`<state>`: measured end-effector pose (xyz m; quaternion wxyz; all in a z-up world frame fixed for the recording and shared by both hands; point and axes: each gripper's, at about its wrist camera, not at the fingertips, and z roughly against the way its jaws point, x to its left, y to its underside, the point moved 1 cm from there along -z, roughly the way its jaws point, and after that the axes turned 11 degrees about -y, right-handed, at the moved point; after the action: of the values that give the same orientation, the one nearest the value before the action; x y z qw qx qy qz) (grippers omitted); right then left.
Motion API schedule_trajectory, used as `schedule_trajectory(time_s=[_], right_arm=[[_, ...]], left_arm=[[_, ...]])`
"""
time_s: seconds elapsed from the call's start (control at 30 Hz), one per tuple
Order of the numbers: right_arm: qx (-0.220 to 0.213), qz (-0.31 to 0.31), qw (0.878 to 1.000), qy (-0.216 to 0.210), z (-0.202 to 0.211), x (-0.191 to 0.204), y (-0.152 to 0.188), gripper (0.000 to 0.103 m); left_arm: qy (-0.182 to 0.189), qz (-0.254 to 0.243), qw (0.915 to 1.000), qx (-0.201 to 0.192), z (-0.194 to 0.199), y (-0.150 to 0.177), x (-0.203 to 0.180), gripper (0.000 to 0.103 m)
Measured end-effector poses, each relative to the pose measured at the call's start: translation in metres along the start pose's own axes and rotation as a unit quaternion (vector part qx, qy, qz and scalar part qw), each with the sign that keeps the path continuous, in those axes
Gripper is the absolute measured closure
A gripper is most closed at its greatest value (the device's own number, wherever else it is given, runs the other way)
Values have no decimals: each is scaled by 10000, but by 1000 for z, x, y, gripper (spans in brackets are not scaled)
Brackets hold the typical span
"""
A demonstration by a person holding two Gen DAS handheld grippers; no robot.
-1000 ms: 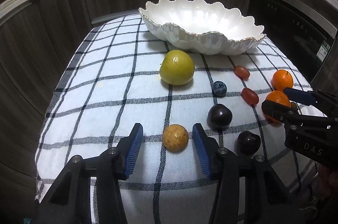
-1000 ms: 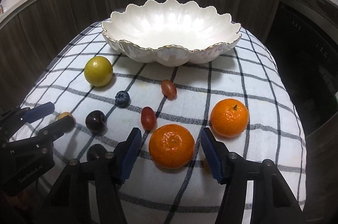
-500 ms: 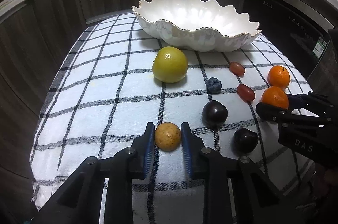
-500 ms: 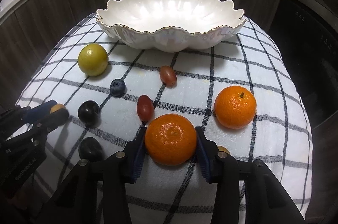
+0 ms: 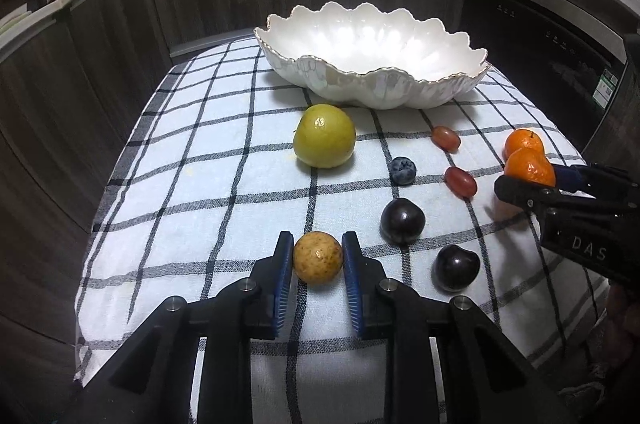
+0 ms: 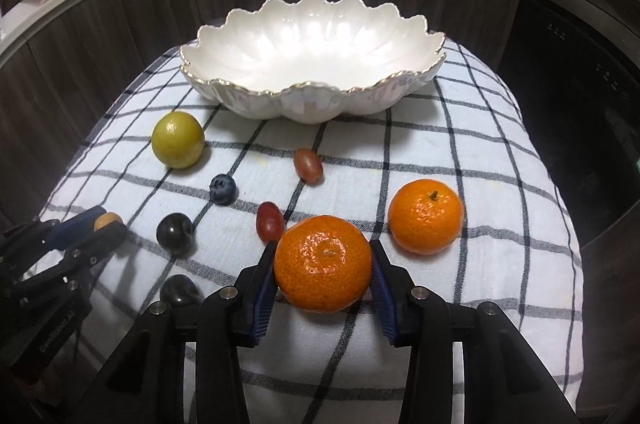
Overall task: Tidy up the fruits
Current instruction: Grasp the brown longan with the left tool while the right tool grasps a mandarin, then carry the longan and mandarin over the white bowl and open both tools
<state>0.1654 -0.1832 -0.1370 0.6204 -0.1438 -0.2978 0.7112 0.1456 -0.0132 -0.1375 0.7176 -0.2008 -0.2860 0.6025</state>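
The left hand-held gripper [image 5: 318,256] is clamped on a small speckled tan round fruit [image 5: 318,257]. The right hand-held gripper [image 6: 323,264] grips a dimpled orange mandarin [image 6: 323,263]. Ahead of both sits a scalloped white ceramic bowl [image 6: 312,104].

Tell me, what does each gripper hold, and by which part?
Left gripper: small speckled tan fruit, by its sides. Right gripper: mandarin, by its sides.

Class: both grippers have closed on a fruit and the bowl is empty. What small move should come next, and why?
Probably lift both straight up. The left gripper pinches the small yellow fruit, the right gripper the tangerine, and the bowl lies beyond other fruit.
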Motion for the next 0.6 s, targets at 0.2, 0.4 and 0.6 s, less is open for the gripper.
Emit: schedule_trajectory(time_s=[0.2, 0.4, 0.6], right_arm=[[-115, 0, 9999, -37, 11, 0, -6, 59], [-226, -17, 9997, -62, 20, -2, -16, 59], [-301, -73, 9995, -89, 26, -7, -27, 59]], left_arm=[[-15, 28, 10000, -72, 9, -10, 0, 78], [23, 30, 9999, -151, 14, -25, -3, 78], [72, 20, 9997, -232, 18, -44, -7, 78]])
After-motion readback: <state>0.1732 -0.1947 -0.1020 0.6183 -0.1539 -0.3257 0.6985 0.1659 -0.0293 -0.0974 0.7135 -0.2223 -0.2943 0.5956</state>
